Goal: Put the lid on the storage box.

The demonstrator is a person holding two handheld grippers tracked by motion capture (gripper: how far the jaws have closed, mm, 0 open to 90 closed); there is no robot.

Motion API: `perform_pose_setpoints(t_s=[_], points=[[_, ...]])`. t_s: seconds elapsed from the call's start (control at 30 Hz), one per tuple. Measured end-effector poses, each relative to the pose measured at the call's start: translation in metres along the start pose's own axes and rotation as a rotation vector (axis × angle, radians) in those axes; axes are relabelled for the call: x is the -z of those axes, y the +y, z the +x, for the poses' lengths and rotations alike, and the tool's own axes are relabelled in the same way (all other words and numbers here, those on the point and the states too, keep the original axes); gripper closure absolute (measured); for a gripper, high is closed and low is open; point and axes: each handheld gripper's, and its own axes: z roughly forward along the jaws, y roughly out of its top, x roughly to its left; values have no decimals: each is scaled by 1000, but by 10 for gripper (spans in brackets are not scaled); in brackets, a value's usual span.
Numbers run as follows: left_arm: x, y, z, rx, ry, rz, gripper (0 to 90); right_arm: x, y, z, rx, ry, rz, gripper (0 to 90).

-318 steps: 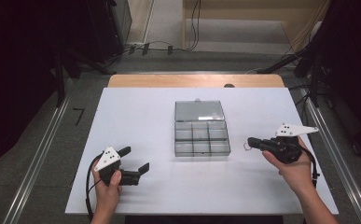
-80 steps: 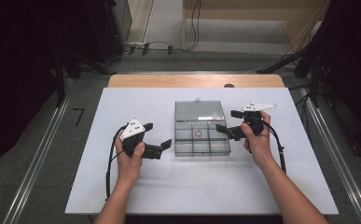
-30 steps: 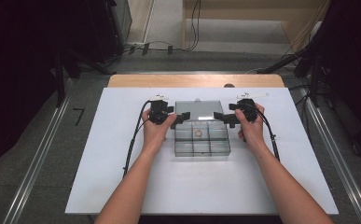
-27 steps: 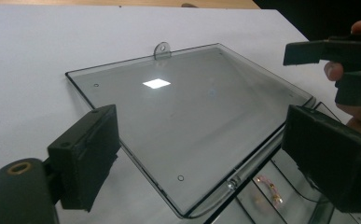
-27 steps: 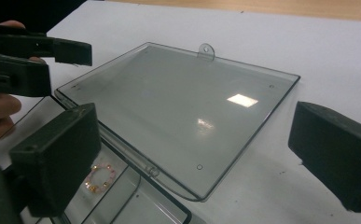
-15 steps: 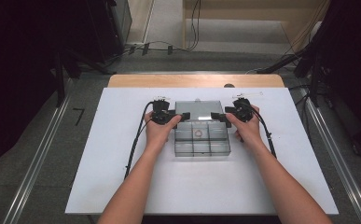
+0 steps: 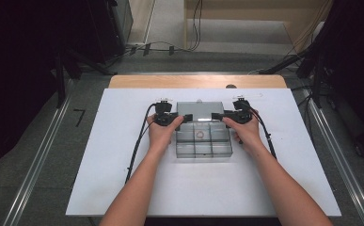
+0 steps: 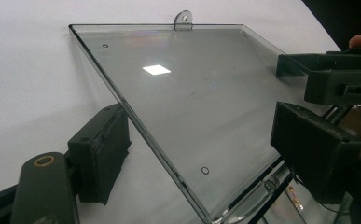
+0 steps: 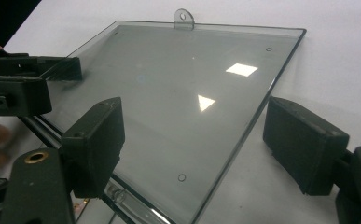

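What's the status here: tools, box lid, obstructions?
Left tool, right tool: open, straddling opposite edges of clear plastic compartment box's flat transparent lid. Nothing obstructing.

The white table [image 7: 123, 155] is being looked down on from above the person's side, facing forward, far enough back for all of it to be taken in. The two gripper views are being taken close and low along each pair of jaws — from opposite sides, facing inward. The clear lid [image 8: 192, 107] [image 9: 178, 102] is being shared by both — and by the high view [image 7: 198, 109].
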Motion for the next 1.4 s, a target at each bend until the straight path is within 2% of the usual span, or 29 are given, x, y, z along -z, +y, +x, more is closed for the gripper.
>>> perform_pose_setpoints(t_s=[0.13, 0.4, 0.6, 0.73, 1.1, 1.23, 1.4], points=[[-1, 0, 0, 15, -7, 0, 214, 0, 0, 0, -20, 12, 7, 212], [0, 0, 1, 18, -18, 4, 249, -1, 0, 0, -36, 37, 6, 245], [1, 2, -1, 32, 5, -5, 307, 1, 0, 1, -27, 32, -11, 290], [2, 2, -1, 36, -3, -9, 336, 3, 1, 2, -28, 26, -21, 324], [11, 5, -4, 11, 5, -49, 454, 14, 3, 3, 12, 11, -69, 465], [14, 6, -5, 3, 5, -69, 494, 18, 3, 6, 45, -6, -100, 496], [20, 5, -5, -7, -11, -99, 556, 24, 2, 5, 51, 18, -129, 574]])
